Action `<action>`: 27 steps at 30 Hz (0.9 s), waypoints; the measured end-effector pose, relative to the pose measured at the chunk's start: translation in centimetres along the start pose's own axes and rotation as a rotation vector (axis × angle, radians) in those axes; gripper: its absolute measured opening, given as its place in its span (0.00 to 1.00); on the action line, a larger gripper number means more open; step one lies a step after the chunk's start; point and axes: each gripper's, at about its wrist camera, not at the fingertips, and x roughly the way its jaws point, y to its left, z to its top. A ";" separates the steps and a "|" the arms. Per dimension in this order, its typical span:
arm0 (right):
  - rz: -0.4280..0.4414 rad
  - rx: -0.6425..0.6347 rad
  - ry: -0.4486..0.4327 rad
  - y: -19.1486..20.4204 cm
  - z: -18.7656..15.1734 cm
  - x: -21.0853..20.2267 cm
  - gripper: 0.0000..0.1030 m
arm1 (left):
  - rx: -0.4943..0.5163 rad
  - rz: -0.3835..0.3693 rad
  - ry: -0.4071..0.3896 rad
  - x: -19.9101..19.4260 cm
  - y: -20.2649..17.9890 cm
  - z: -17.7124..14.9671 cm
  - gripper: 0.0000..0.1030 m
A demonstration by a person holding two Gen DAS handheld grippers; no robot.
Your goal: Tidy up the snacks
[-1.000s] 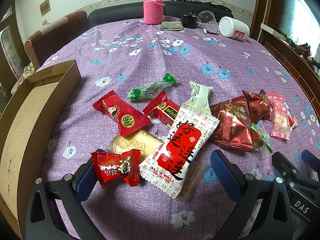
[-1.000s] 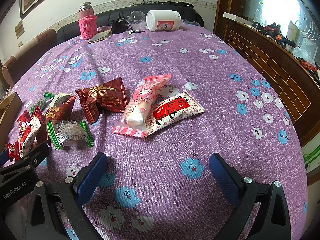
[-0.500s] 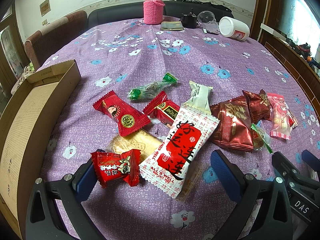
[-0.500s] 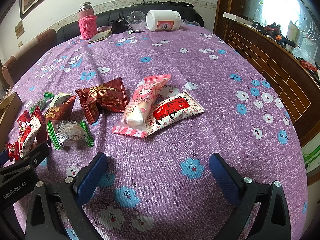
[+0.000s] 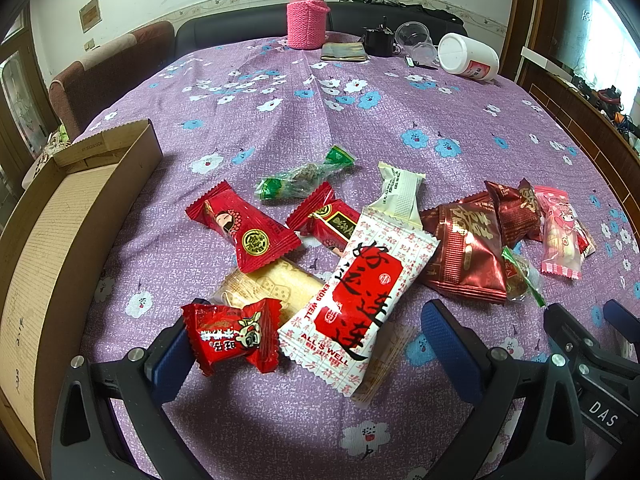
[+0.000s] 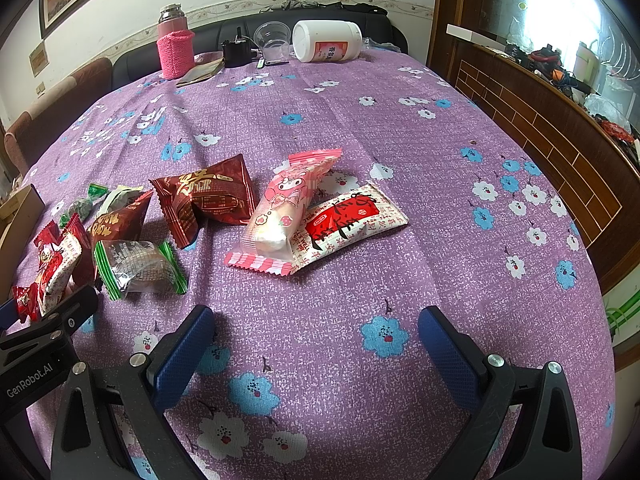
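On purple cloth – snacks scattered; L gripper & R gripper jaws both wide apart.

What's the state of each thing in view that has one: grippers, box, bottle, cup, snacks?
left gripper: open, holds nothing
right gripper: open, holds nothing
cardboard box: open, no snacks seen inside
white bottle: on its side, capped
pink flask: upright, lid on
clear cup: tipped on its side
snack packets: sealed, loose on the tablecloth
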 end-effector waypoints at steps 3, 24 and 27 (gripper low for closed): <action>0.000 0.000 0.000 0.0 0.0 0.0 0.99 | 0.001 0.001 0.000 0.0 0.0 0.0 1.00; 0.003 -0.001 0.073 0.1 -0.5 -0.6 0.99 | 0.179 -0.127 0.051 -1.6 0.6 -2.0 1.00; 0.006 -0.005 0.073 0.1 -0.5 -0.7 0.99 | 0.178 -0.154 0.053 -2.1 1.1 -2.4 1.00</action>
